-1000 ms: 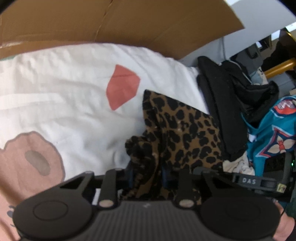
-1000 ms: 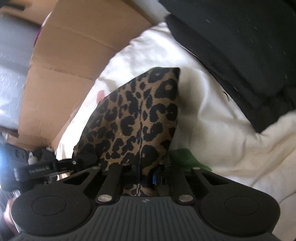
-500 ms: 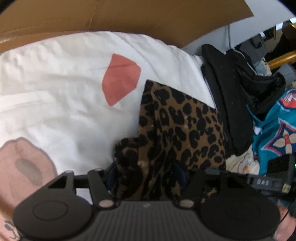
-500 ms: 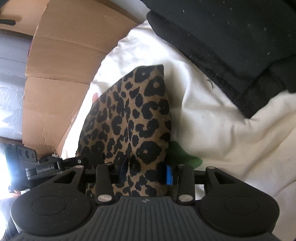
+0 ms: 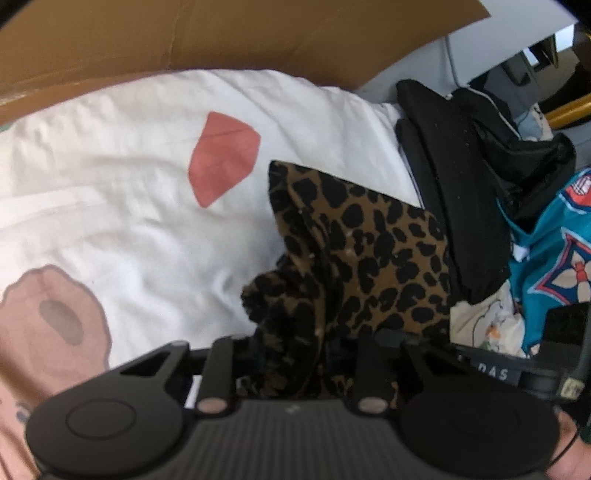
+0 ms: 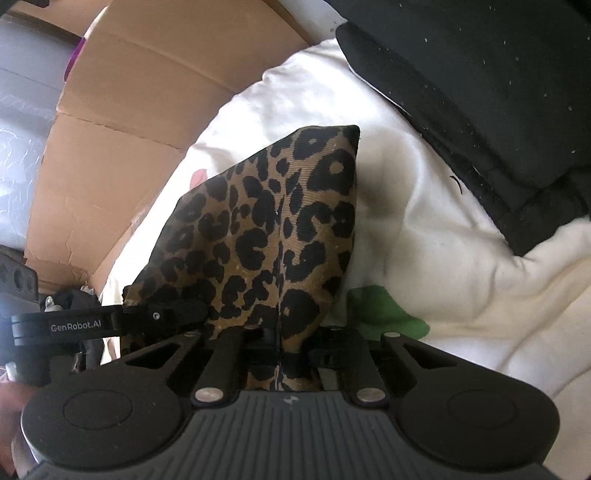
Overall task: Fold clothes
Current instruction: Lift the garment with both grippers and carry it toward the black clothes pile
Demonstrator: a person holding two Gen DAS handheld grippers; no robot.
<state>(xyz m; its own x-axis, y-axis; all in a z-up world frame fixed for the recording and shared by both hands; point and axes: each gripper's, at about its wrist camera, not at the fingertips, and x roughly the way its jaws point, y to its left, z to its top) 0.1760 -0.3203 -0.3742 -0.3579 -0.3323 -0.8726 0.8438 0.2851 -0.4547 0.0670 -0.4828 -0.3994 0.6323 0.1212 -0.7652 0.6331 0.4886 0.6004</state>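
Note:
A leopard-print garment (image 5: 369,251) lies folded on a white bedsheet (image 5: 122,206), with its near end bunched up. My left gripper (image 5: 291,350) is shut on that bunched near edge. In the right wrist view the same garment (image 6: 266,229) rises as a folded panel with one corner pointing away. My right gripper (image 6: 280,350) is shut on its near edge, along a seam. The left gripper's body (image 6: 74,325) shows at the left of the right wrist view, close beside the right one. The fingertips of both are hidden by cloth.
A brown cardboard sheet (image 5: 236,33) stands behind the bed. Black clothes (image 5: 461,192) and a teal printed garment (image 5: 554,251) are piled to the right. The sheet has a red patch (image 5: 221,155), a pink patch (image 5: 48,325) and a green patch (image 6: 384,314).
Both grippers opened briefly half a second ago and have closed again on the garment's near edge. The garment has shifted slightly and stands a little higher in the right wrist view.

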